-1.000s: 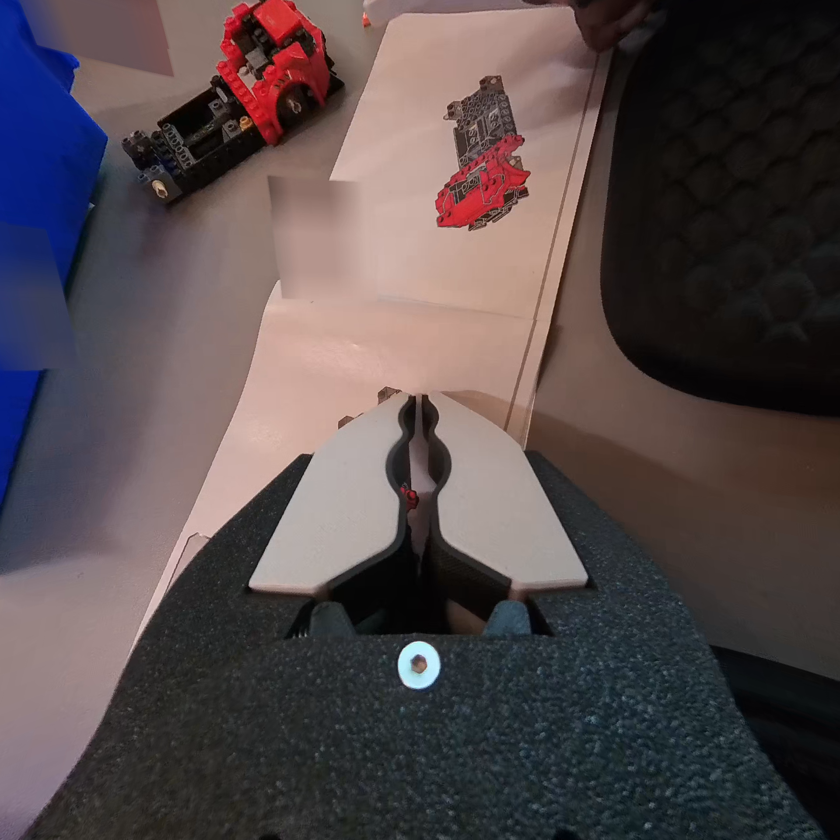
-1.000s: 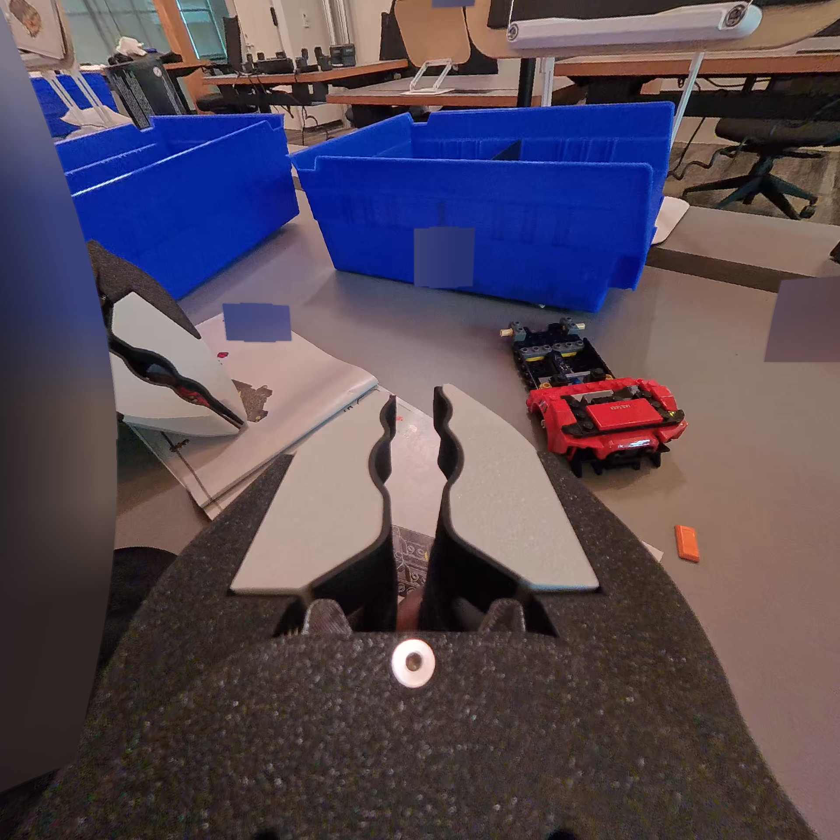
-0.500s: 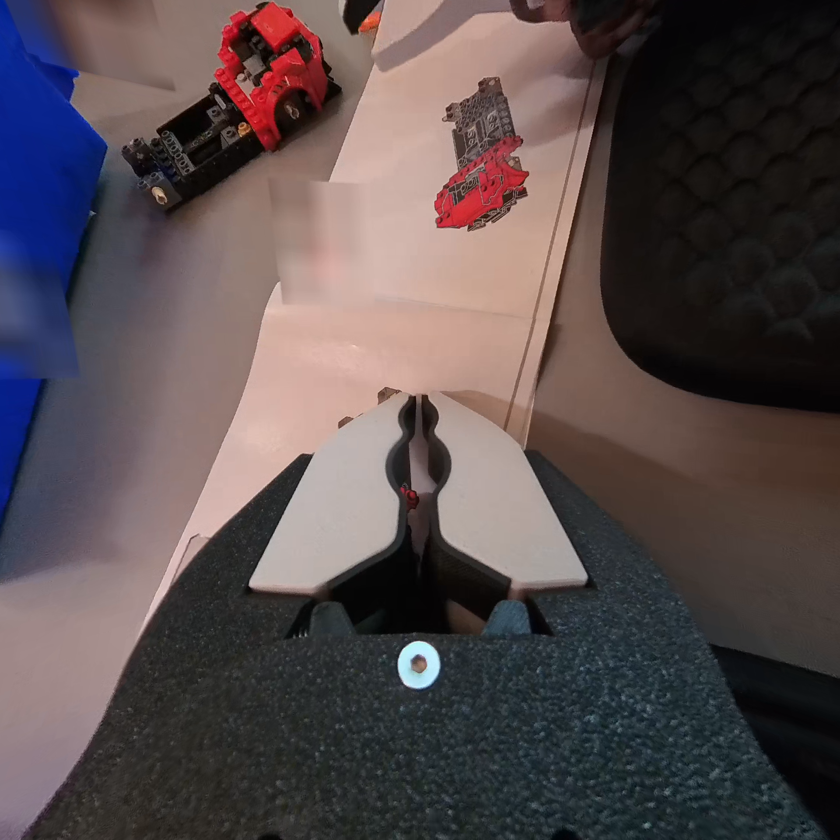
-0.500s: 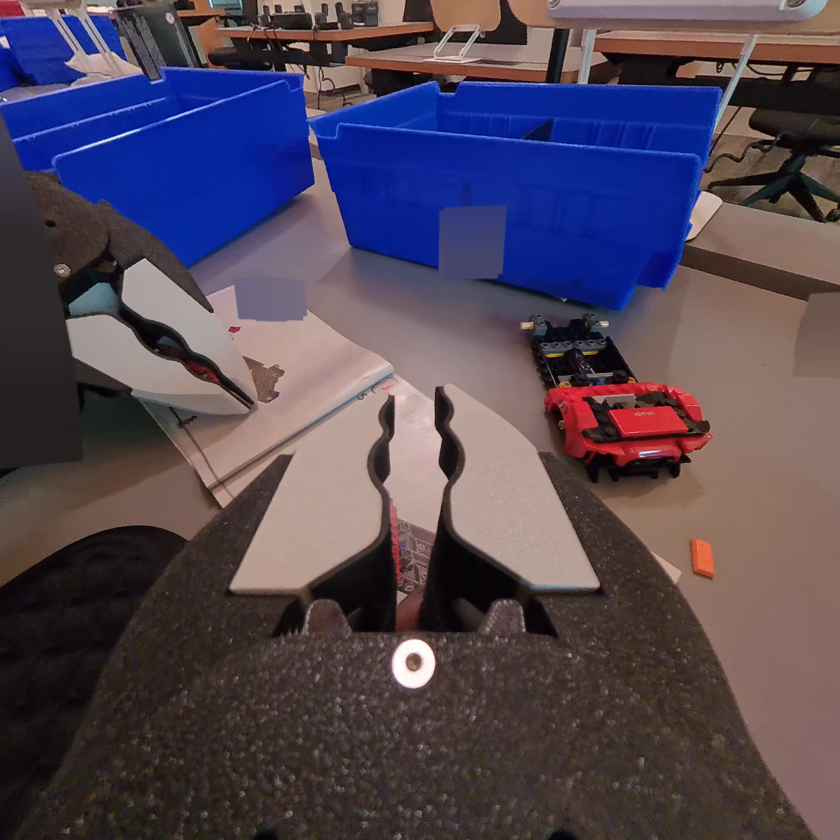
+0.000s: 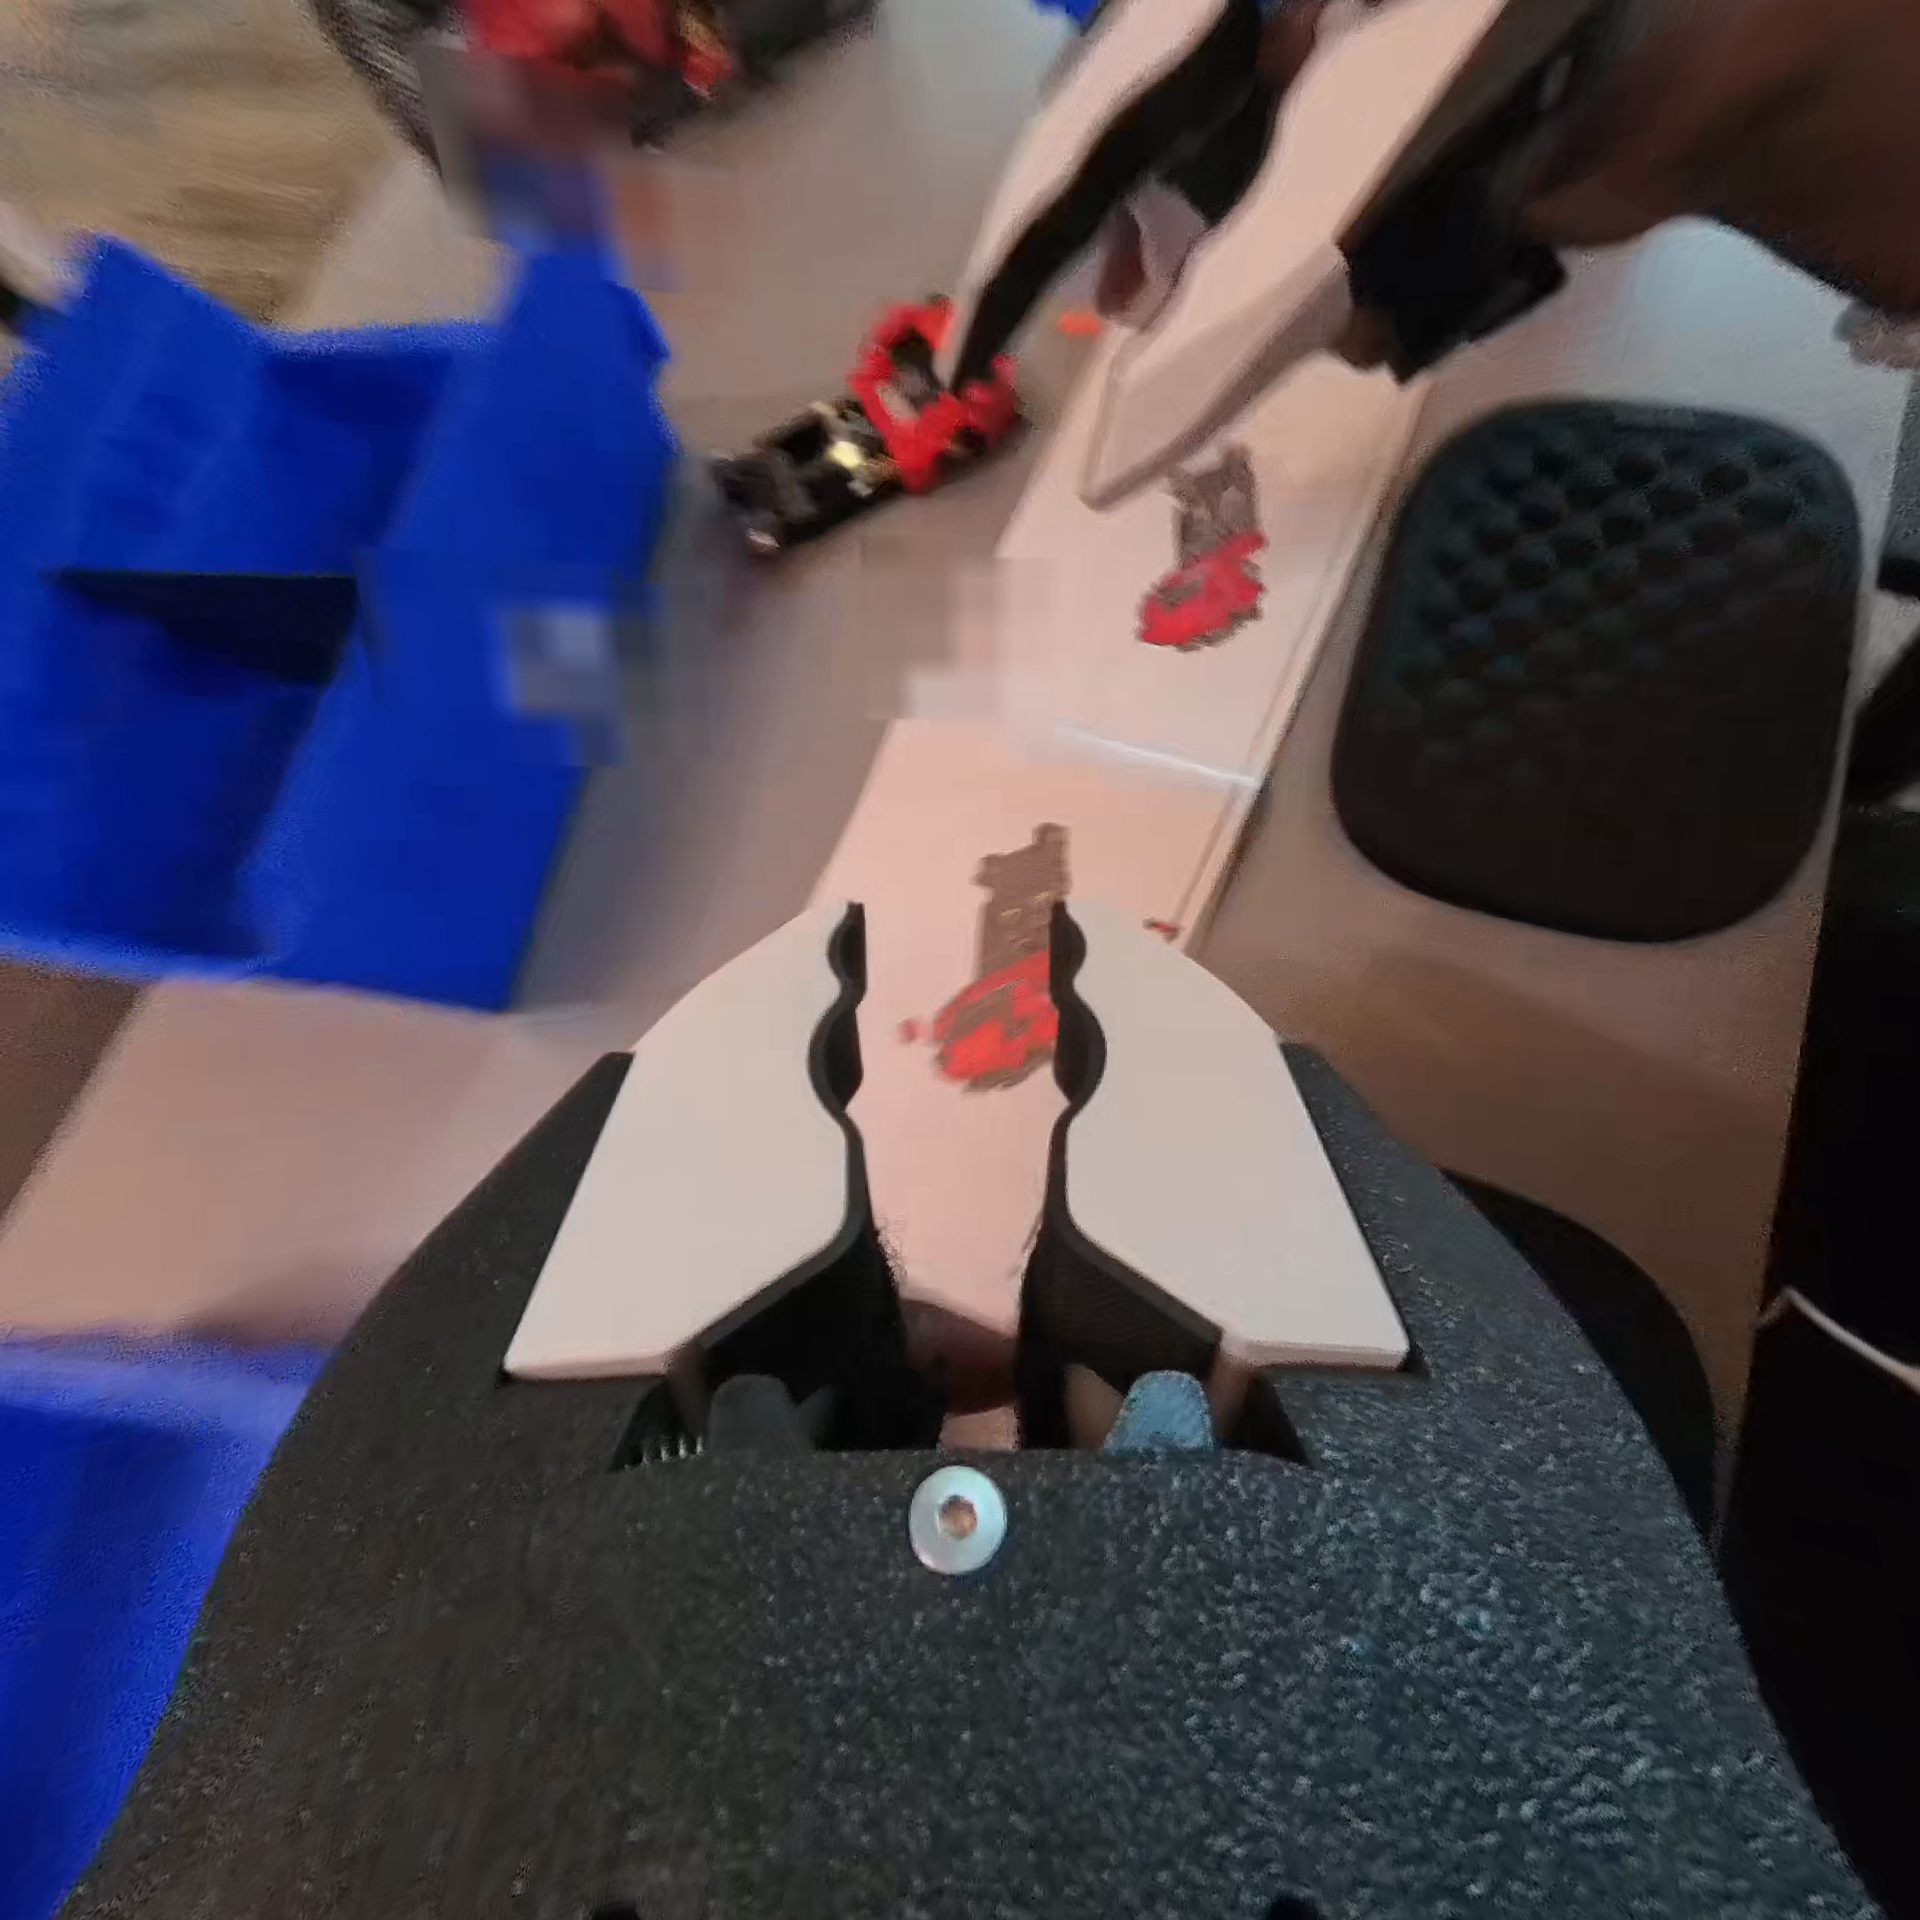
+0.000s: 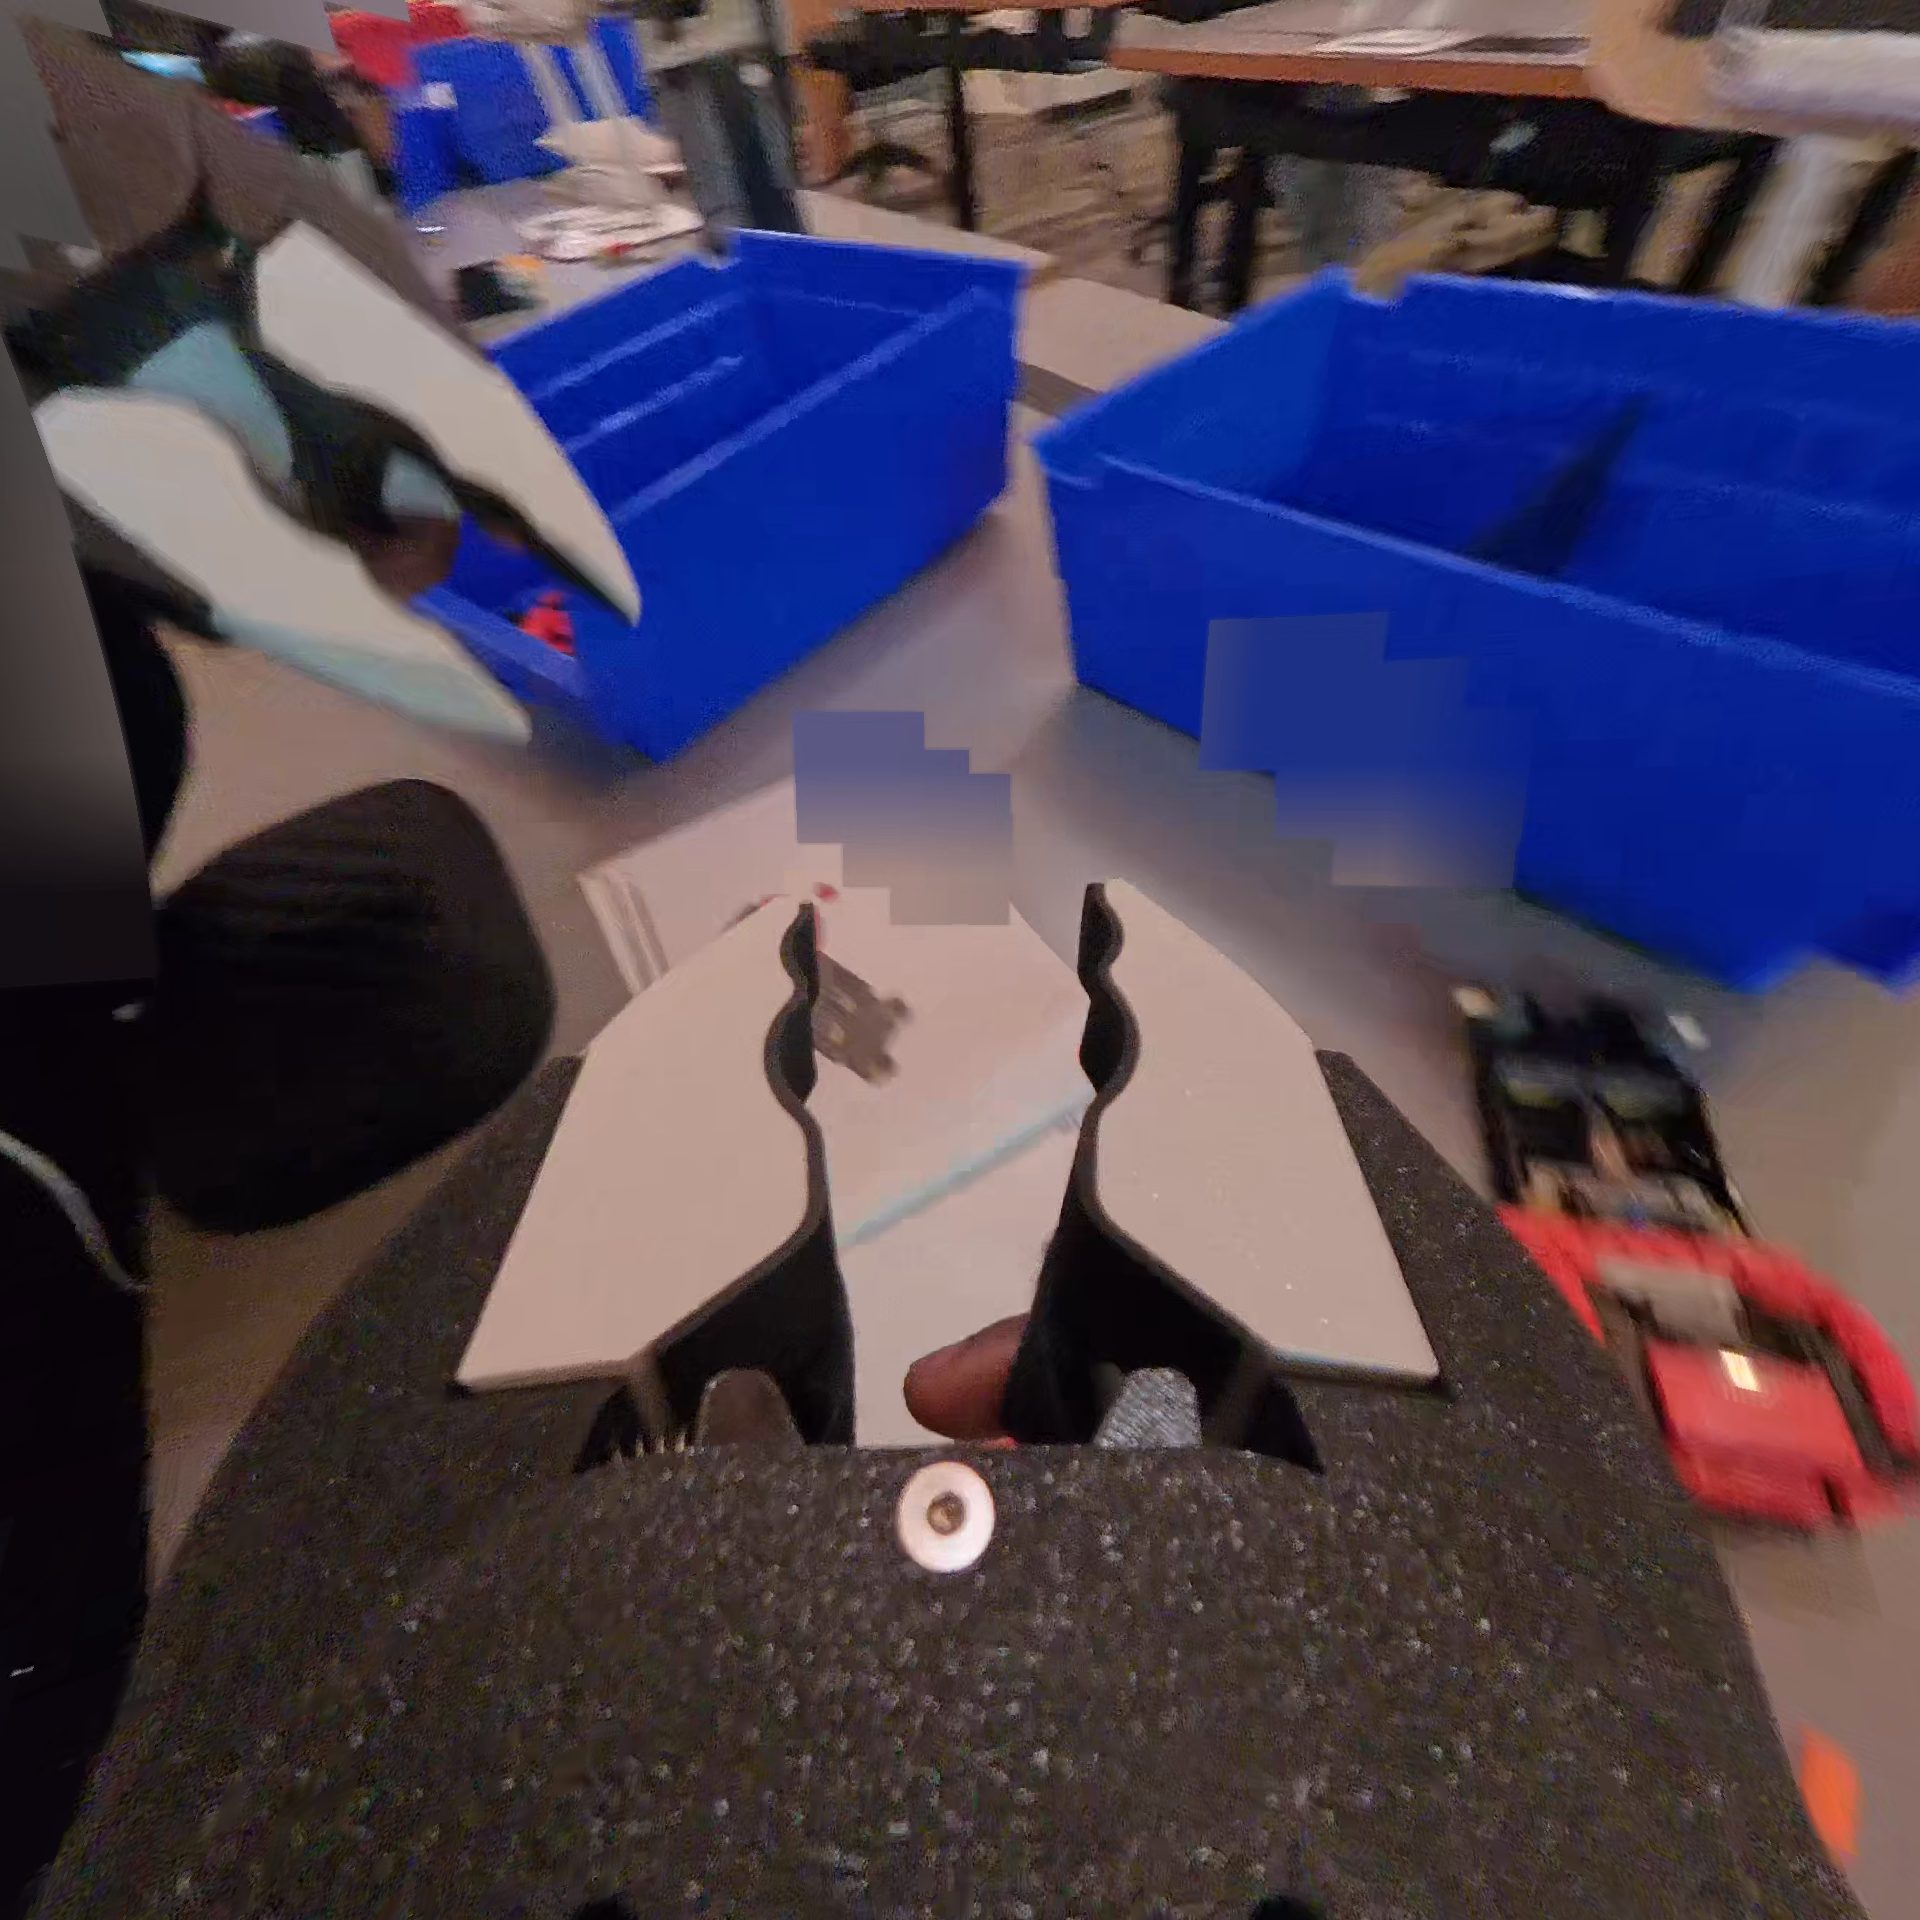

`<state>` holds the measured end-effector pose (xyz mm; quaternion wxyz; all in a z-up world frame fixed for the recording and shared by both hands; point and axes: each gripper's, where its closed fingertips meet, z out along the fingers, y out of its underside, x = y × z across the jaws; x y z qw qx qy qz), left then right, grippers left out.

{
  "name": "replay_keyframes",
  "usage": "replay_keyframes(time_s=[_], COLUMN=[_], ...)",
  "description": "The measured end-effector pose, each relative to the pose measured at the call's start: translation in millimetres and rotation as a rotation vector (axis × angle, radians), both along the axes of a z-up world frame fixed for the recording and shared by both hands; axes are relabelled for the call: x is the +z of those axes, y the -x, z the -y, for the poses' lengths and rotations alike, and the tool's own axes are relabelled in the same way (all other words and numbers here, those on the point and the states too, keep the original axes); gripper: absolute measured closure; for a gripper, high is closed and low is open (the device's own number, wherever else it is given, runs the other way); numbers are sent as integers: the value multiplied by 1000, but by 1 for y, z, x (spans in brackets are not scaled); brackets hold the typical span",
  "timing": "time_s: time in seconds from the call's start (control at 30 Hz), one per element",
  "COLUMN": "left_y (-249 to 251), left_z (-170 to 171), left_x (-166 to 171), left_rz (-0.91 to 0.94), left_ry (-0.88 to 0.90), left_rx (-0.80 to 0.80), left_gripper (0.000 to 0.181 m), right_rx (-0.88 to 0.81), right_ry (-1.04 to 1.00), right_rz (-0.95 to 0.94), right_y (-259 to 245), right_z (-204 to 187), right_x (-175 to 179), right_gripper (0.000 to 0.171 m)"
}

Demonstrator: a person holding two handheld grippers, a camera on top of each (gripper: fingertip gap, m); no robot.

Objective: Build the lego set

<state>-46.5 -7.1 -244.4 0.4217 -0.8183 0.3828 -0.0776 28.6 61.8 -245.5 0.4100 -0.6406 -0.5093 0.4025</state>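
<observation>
Here, left gripper (image 5: 954, 920) spread and empty above instruction booklet (image 5: 1049, 831), right gripper (image 6: 945, 909) likewise spread, red lego car (image 6: 1704, 1340) just right, blue bins (image 6: 1507, 582) beyond.

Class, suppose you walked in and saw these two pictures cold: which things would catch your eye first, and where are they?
The bright blue bins at the back of the grey table stand out first. Next comes the half-built red and black lego car, lying on the table to the right of the open booklet. Both hand-held grippers, the left and the right, are open and empty.
</observation>
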Motion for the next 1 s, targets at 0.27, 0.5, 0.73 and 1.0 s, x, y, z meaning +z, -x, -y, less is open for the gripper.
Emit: replay_keyframes(time_s=[0.27, 0.5, 0.73, 1.0], left_y=[233, 339, 364, 403], left_z=[100, 160, 165, 168], left_x=[106, 101, 101, 59], left_rz=[162, 365, 304, 290], left_ry=[-368, -510, -584, -442], left_rx=[676, 993, 1088, 1242], left_gripper=[148, 149, 150, 148], right_rx=[527, 945, 1243, 1404], right_ry=[-190, -286, -497, -556], right_rz=[250, 332, 590, 760], right_y=[138, 261, 318, 318], right_z=[58, 104, 118, 122], right_x=[18, 24, -21, -69], right_gripper=[119, 129, 142, 145])
